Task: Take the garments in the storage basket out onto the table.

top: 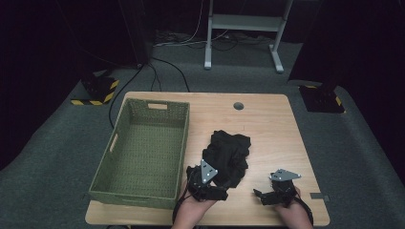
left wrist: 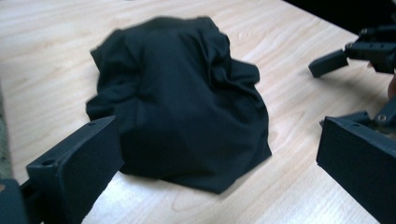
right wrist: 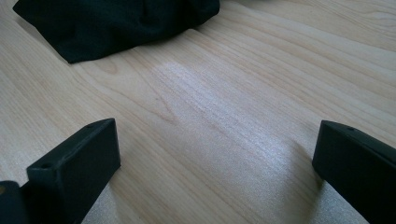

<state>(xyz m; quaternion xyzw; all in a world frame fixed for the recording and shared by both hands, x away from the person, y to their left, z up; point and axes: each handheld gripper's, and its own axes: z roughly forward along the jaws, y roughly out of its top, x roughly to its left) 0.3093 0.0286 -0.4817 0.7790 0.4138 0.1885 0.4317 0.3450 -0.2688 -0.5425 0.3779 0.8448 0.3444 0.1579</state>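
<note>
A crumpled black cloth [top: 229, 152] lies on the wooden table [top: 272, 129], a little right of the middle. My left gripper [top: 210, 183] sits at the cloth's near edge, held by a hand. In the left gripper view its jaws stand wide open, with the cloth [left wrist: 182, 93] heaped just ahead of and between them, untouched. My right gripper [top: 267, 193] hovers near the front edge, to the right of the cloth, and is open too. Bare wood lies between its jaws [right wrist: 215, 140], and a corner of the cloth [right wrist: 116, 23] shows beyond them at the upper left.
A green woven basket [top: 184, 143] with nothing in it takes up the table's left side, close to the cloth. A round cable hole [top: 238, 105] is near the far edge. The other gripper [left wrist: 369, 51] appears off to the right in the left gripper view.
</note>
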